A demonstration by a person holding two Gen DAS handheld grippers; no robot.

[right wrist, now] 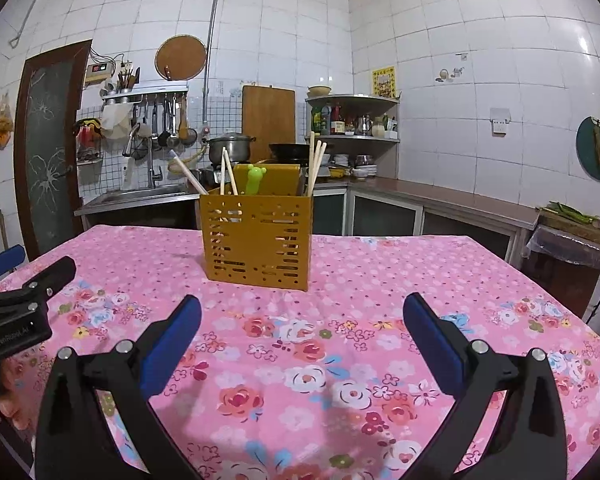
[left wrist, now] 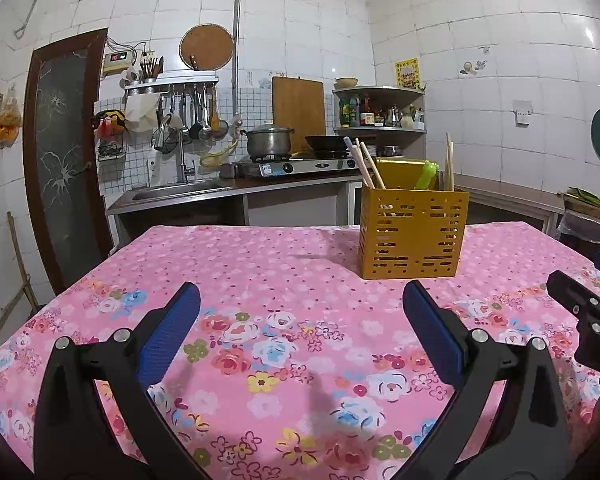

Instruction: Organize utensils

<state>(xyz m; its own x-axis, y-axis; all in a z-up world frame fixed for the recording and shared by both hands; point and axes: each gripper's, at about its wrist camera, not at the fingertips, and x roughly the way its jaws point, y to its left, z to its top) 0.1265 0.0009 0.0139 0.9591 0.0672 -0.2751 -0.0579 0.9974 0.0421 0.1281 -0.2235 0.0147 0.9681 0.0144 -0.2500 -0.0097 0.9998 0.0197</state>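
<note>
A yellow perforated utensil holder (left wrist: 413, 232) (right wrist: 257, 240) stands upright on the pink floral tablecloth (left wrist: 284, 280) (right wrist: 360, 280). Wooden chopsticks (left wrist: 366, 164) (right wrist: 315, 162) and a green-handled utensil (left wrist: 427, 175) (right wrist: 254, 178) stick out of its top. My left gripper (left wrist: 302, 300) hovers open over the cloth, short of the holder and to its left, nothing between its blue pads. My right gripper (right wrist: 302, 312) is also open and empty, with the holder ahead and slightly left. Each gripper's body shows at the edge of the other's view.
Behind the table runs a counter with a sink (left wrist: 176, 192) (right wrist: 140, 196), a gas stove (left wrist: 300, 166) carrying a steel pot (left wrist: 269, 141) (right wrist: 230, 146) and a wok. A corner shelf of bottles (right wrist: 352, 120) stands further right. A dark door (left wrist: 64, 152) is at the left.
</note>
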